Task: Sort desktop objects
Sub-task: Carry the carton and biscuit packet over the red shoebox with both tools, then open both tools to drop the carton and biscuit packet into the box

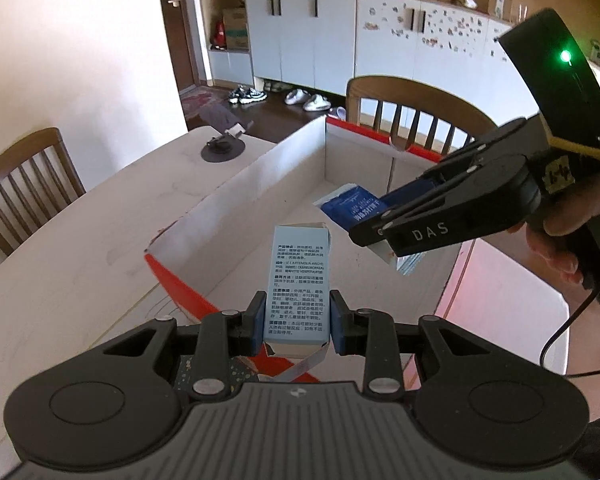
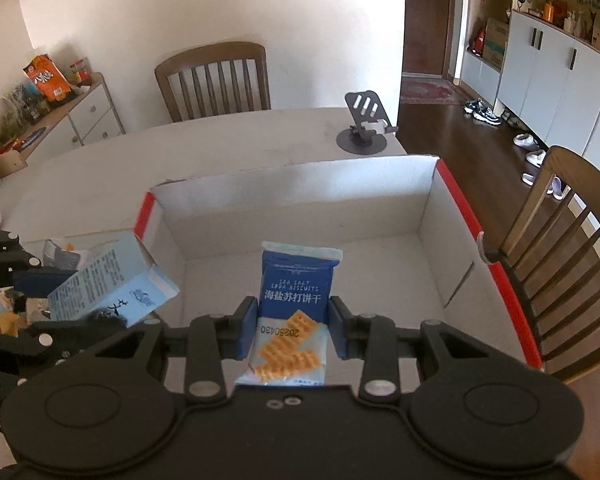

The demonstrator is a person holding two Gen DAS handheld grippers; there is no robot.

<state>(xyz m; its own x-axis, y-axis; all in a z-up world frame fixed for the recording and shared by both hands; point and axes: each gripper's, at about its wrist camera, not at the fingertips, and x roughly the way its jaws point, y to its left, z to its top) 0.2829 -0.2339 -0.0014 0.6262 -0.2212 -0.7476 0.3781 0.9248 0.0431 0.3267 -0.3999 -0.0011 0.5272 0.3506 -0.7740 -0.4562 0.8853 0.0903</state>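
Note:
My left gripper (image 1: 298, 312) is shut on a light blue carton (image 1: 298, 284) printed with small text, held upright over the near end of a white cardboard box (image 1: 260, 184) with red edges. My right gripper (image 2: 293, 322) is shut on a blue soda biscuit packet (image 2: 296, 284), hovering above the open box (image 2: 300, 208). In the left wrist view the right gripper (image 1: 374, 228) comes in from the right with the packet (image 1: 350, 204) in its jaws. The right wrist view shows the carton (image 2: 112, 284) at the left, over the box's near left corner. The box floor looks bare.
A black phone stand (image 2: 366, 128) sits on the pale table (image 2: 100, 172) beyond the box. Wooden chairs (image 2: 216, 80) stand at the far side and at the right (image 2: 572, 248). Small items (image 2: 56, 256) lie at the left beside the box.

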